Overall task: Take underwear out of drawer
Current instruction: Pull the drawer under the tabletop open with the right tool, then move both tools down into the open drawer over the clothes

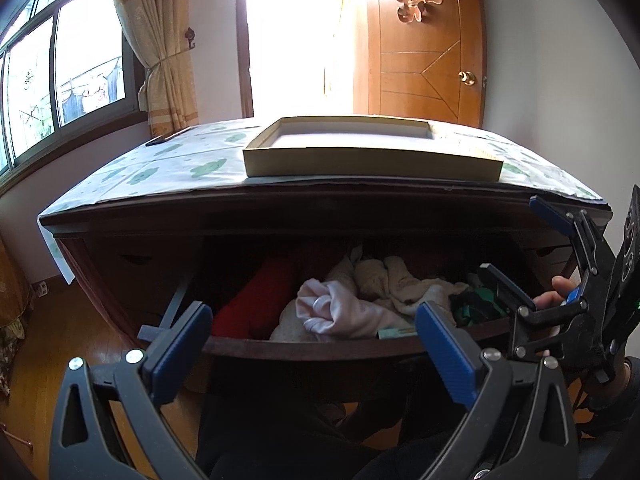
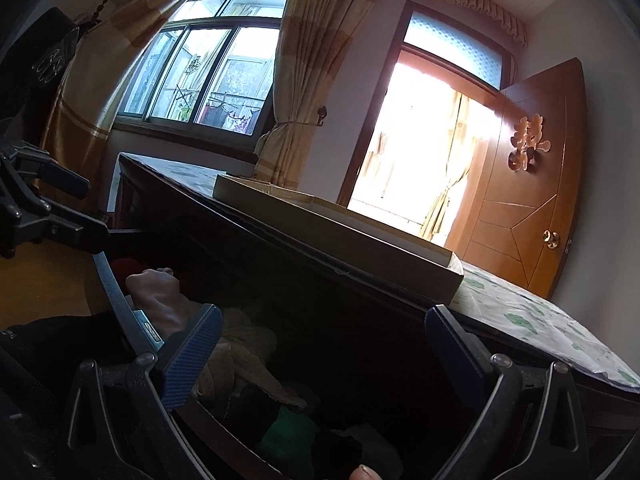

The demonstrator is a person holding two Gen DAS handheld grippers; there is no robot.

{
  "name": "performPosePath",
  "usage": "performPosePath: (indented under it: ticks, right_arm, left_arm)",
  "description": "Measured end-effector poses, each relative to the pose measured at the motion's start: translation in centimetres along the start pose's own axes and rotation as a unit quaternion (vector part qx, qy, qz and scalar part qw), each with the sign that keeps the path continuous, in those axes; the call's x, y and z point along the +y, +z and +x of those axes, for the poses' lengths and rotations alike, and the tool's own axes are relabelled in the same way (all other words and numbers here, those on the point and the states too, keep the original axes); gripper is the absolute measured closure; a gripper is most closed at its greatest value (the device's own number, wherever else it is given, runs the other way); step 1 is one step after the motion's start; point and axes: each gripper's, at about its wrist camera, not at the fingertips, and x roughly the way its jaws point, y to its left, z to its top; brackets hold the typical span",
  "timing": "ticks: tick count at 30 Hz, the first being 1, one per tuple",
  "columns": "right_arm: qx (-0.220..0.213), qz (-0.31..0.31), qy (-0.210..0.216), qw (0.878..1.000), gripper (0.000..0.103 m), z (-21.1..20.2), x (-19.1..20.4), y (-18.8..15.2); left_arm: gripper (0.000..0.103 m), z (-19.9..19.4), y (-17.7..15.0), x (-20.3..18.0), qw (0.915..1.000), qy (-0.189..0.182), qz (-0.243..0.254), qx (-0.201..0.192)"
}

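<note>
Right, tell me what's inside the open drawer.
In the drawer: a red garment at left, a pale pink one in the middle, cream knit pieces behind it, green and black fabric at right. Anything underneath or further back is covered or in shadow.

Dresser (image 1: 280, 216) top (cloth-covered (image 1: 168, 160)) bears shallow tray (image 1: 372, 160).

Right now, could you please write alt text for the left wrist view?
An open drawer holds pink, cream, red and green clothes. Both grippers, left and right, hover open before it.
</note>
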Motion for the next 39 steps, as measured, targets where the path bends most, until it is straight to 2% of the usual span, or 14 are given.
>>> performPosePath:
  ticks: [17, 39]
  right_arm:
    - [0.056, 0.021, 0.025, 0.998, 0.001, -0.5, 0.5, 0.7]
    - [0.089, 0.036, 0.044, 0.994, 0.001, -1.1, 0.4, 1.1]
  left_arm:
    - [0.0, -0.5, 0.3, -0.1, 1.0, 0.0, -0.002, -0.001]
    - [0.0, -0.7, 0.4, -0.4, 1.0, -0.002, 0.0, 0.002]
